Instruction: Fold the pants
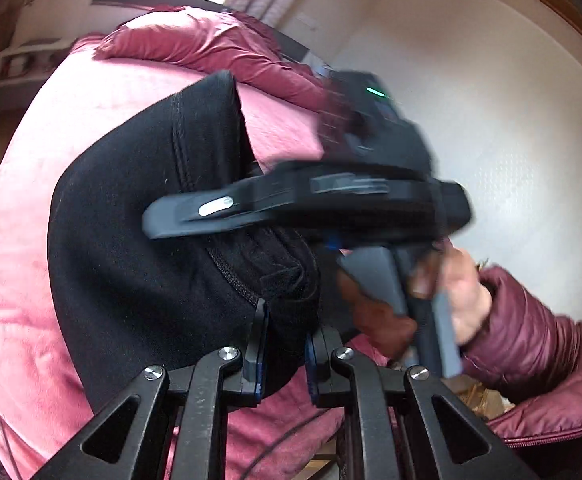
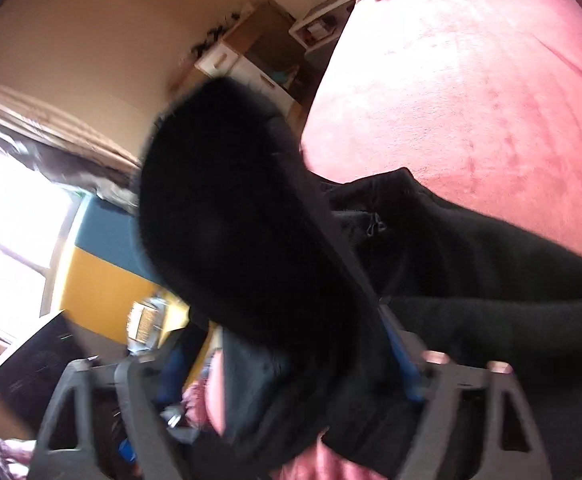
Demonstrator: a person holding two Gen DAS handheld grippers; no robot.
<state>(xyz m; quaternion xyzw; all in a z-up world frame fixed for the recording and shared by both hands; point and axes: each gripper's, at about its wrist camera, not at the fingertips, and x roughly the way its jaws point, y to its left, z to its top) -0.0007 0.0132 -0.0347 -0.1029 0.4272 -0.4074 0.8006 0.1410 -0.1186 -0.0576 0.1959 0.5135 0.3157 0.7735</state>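
Black pants (image 1: pixel 139 248) lie bunched on a pink bed cover (image 1: pixel 23 240). In the left wrist view my left gripper (image 1: pixel 285 344) has its blue-padded fingers close together with a fold of the pants' edge between them. My right gripper (image 1: pixel 171 220) crosses the middle of that view, blurred by motion, its finger lying over the pants, held by a hand in a maroon sleeve. In the right wrist view the pants (image 2: pixel 471 264) drape over the right gripper (image 2: pixel 303 368), whose wide-set fingers are partly hidden by a lifted black flap (image 2: pixel 227 216).
A crumpled maroon quilt (image 1: pixel 211 44) lies at the far end of the bed. A white wall (image 1: pixel 471 100) is on the right. The right wrist view shows a bright window (image 2: pixel 7 216), a white shelf unit (image 2: pixel 251 64) and a yellow-and-blue wall (image 2: pixel 103 276).
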